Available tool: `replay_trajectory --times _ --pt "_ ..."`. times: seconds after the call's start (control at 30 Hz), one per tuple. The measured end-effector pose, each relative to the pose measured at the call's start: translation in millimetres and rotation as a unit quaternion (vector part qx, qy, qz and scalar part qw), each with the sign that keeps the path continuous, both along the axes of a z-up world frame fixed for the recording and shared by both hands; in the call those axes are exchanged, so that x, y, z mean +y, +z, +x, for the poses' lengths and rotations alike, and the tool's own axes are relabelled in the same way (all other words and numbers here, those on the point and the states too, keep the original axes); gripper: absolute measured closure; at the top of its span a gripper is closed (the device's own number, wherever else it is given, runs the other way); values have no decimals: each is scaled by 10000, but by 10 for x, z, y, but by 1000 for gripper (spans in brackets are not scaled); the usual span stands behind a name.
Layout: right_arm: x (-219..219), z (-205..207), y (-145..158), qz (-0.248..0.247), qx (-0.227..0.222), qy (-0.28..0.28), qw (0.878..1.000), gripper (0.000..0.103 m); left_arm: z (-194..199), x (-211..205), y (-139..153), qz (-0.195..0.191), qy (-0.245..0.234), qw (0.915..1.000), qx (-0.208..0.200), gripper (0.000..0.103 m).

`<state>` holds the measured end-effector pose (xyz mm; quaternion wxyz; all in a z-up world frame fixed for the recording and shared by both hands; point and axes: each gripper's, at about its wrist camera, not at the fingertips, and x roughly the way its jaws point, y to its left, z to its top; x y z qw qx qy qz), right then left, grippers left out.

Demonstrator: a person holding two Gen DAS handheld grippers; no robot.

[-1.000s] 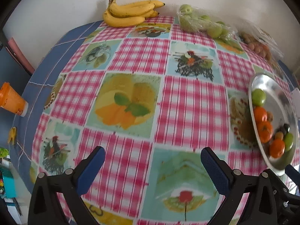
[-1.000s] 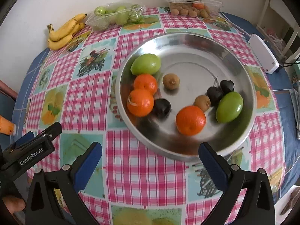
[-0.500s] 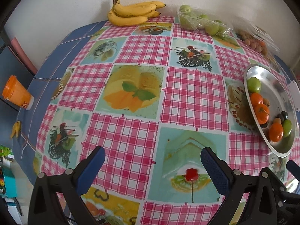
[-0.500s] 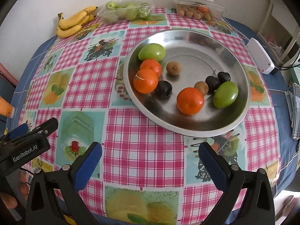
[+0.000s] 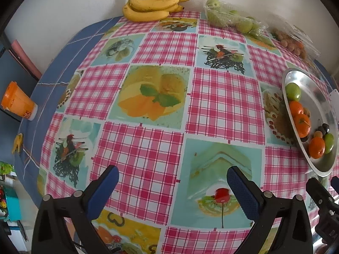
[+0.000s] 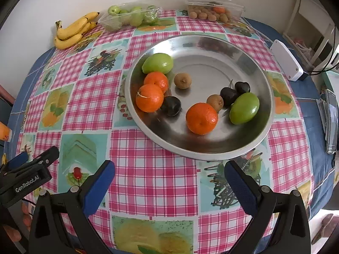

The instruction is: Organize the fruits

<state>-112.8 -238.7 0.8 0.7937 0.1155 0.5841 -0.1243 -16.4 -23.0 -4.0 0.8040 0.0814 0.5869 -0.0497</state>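
While the metal tray (image 6: 250,139) sits on the table (image 6: 148,180) right of centre, it holds all the loose fruit: three oranges (image 6: 201,118), two green mangoes (image 6: 244,108), two small brown fruits (image 6: 182,80) and three dark plums (image 6: 170,106). Two of the oranges touch each other and the left mango; the third lies near the front, just beside a brown fruit. Right mango touches a plum.

Right gripper (image 6: 169,180) hovers over the table's near edge, just short of the tray rim, jaws wide apart, nothing between them. Left gripper (image 5: 172,185) is over the checked tablecloth (image 5: 224,99) left of the tray, also spread wide and empty; tray shows at the right edge of its view.

At the far edge by the wall: banana bunch (image 5: 152,7), then a clear pack of green fruits (image 6: 131,18), then a clear lidded box of small brown fruits (image 6: 214,10). White box (image 6: 286,62) lies right of the tray on the blue border. Orange cup (image 5: 18,101) stands off the table on the left.
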Motion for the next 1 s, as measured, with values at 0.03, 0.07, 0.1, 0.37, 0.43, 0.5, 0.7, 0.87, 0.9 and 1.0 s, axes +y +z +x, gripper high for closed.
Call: replay_trajectory --times 0.03,0.07,0.1,0.37,0.43,0.5,0.7,0.87,0.9,1.0 --pt "4 4 -5 -25 14 -19 10000 0 1 3 0 -2 2 10000 0 0" --pt "-1 7 -7 -42 25 -28 10000 0 1 7 4 -2 1 10000 -4 0" --pt "-5 8 -10 -53 36 -39 10000 0 -1 5 10 -1 -13 10000 -13 0" --pt "-18 28 -3 -192 40 -98 9998 0 -1 0 50 -144 -79 9999 -11 0" --pt "-19 30 -2 -221 42 -108 9997 0 -3 3 59 -137 -84 9999 -25 0" --pt "-12 29 0 -244 40 -112 9996 1 -3 3 57 -141 -89 9999 -15 0" --pt "17 42 0 -284 46 -76 9996 1 -10 -12 87 -217 -101 9997 -43 0" --pt "18 42 4 -289 36 -76 9995 0 -9 -13 86 -240 -91 9997 -23 0" --pt "19 43 3 -287 37 -73 9996 0 -8 -12 87 -240 -87 9997 -22 0" --pt "15 45 9 -281 26 -70 9996 0 -7 -13 83 -219 -84 9997 -20 0"
